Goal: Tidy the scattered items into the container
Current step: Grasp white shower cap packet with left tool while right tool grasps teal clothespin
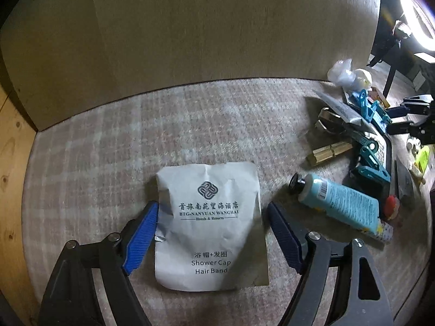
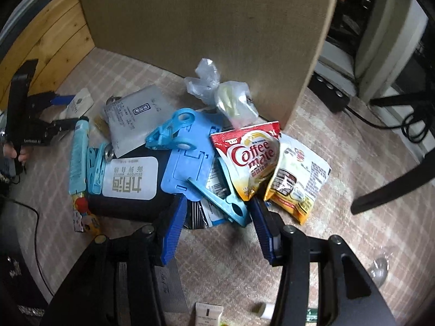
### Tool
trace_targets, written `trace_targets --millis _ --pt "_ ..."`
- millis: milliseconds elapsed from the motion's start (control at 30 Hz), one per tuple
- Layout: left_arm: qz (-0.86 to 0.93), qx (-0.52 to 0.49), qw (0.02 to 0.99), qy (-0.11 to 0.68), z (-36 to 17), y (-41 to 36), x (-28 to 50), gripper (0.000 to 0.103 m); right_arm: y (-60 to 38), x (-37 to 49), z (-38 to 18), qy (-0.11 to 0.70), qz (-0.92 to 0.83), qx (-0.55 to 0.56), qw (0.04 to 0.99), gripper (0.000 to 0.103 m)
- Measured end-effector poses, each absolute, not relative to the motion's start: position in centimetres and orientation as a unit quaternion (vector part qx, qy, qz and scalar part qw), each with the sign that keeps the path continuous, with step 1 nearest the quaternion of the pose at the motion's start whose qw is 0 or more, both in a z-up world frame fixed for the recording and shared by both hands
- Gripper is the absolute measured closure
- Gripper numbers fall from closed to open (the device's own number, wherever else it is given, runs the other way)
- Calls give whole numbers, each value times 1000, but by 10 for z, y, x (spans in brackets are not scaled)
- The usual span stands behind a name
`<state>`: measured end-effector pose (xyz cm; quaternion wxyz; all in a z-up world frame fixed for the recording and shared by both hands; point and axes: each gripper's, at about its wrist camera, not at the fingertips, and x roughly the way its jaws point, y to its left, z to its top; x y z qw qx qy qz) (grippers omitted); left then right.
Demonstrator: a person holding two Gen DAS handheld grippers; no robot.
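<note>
Left wrist view, L to R: wooden wall panel at the far left edge, checked cloth over the surface, tan board standing behind it. Left gripper points down w/ jaws spread wide; a white shower-cap packet lies flat on the cloth between them. Left pad touches the packet's edge, right pad sits just clear, so no pinch. To the right: light blue tube lying on its side, then a pile w/ a wooden block and blue clips.

Right wrist view, L to R: a hand w/ the other gripper at the far left, tube beside a dark pouch w/ white label, grey foil sachet behind it, blue plastic holder on top of the pile, crumpled clear bag at the board, red Coffee mate sachet, yellow snack packet furthest right. Right gripper is partly spread over the near edge of the pile; a blue clip arm lies between the pads, pads not pressing it. No container I can pick out for sure.
</note>
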<state>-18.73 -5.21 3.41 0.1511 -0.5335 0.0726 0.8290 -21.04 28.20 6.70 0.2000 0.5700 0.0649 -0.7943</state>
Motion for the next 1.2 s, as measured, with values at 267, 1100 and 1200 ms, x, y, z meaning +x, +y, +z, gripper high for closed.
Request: trace_targets --millis 267,1100,1200 --pt "831 -529 155 69 39 -61 -180 36 293 -239 64 48 -787 581 200 55" --pt "847 -508 152 37 83 -89 -120 49 282 -183 88 -53 -817 542 189 86" --pt "854 -496 153 36 87 -63 -135 49 284 -167 108 -68 -832 521 179 86"
